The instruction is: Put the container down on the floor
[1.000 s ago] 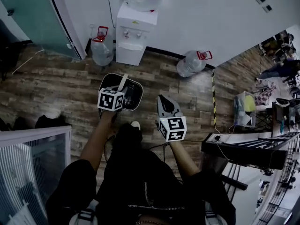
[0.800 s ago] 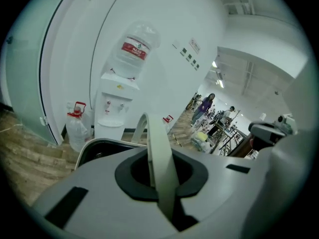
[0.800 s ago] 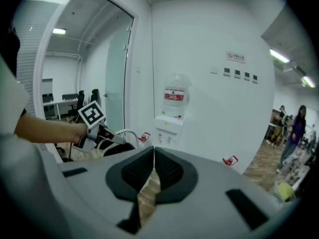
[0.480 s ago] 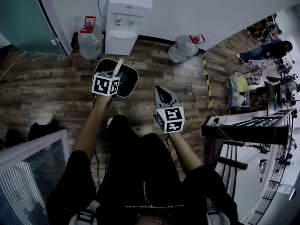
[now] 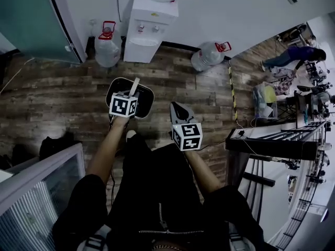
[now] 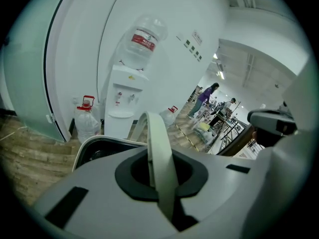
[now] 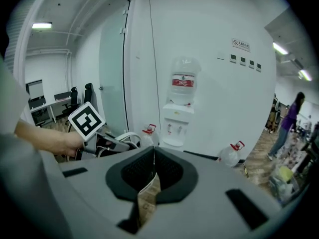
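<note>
The container (image 5: 118, 91) is a black bin with a pale rim and a pale strap handle (image 5: 135, 84). In the head view it hangs just above the wood floor in front of the person's legs. My left gripper (image 5: 131, 95) is shut on that handle. The left gripper view shows the handle (image 6: 158, 153) running up between the closed jaws, with the bin's rim (image 6: 97, 140) behind. My right gripper (image 5: 178, 109) hangs beside the bin, to its right, shut and empty. In the right gripper view its jaws (image 7: 152, 159) meet, and the left gripper's marker cube (image 7: 86, 121) shows at the left.
A white water dispenser (image 5: 149, 27) stands at the wall, flanked by two water jugs (image 5: 107, 48) (image 5: 209, 56). A glass partition (image 5: 36, 192) is at lower left and a black rack (image 5: 277, 150) at right. A yellow-black strip (image 5: 233, 95) runs along the floor. People stand far right.
Both grippers have sunk toward the floor and shifted a little, and the bin has gone down with the left one. The left grip on the handle is unchanged.
</note>
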Demonstrator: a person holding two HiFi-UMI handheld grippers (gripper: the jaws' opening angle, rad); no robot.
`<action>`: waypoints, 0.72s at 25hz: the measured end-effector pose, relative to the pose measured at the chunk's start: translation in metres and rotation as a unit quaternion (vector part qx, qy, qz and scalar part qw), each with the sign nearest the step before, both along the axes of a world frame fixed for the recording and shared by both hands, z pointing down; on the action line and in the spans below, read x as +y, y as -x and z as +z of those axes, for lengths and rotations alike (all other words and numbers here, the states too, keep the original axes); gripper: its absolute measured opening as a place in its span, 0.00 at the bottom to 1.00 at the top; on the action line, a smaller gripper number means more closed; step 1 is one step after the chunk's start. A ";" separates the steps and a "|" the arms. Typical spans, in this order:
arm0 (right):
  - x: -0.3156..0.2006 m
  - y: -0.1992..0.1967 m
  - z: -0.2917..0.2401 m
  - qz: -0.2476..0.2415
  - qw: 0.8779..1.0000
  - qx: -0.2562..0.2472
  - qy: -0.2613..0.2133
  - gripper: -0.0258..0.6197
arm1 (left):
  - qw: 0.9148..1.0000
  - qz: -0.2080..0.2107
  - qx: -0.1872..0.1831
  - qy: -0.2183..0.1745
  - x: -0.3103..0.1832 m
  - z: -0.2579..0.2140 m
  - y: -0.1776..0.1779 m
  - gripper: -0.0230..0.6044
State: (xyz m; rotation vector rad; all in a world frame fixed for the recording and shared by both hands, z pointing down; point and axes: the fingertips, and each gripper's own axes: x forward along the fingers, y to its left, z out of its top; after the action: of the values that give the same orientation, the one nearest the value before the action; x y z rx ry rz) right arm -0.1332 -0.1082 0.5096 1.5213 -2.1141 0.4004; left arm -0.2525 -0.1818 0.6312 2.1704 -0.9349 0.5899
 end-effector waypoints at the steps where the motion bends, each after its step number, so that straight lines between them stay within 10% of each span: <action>1: 0.000 0.003 -0.004 0.000 1.000 0.002 0.001 0.06 | 1.000 -0.001 0.002 0.000 0.000 -0.003 0.003 0.07; 18: -0.006 0.019 -0.039 -0.004 1.000 0.022 -0.003 0.06 | 1.000 -0.013 0.028 -0.002 0.000 -0.034 0.005 0.07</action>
State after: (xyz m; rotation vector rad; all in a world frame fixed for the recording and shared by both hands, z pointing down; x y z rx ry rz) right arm -0.1520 -0.1142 0.4708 1.5110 -2.0880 0.3552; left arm -0.2572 -0.1815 0.5968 2.1648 -0.9336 0.5115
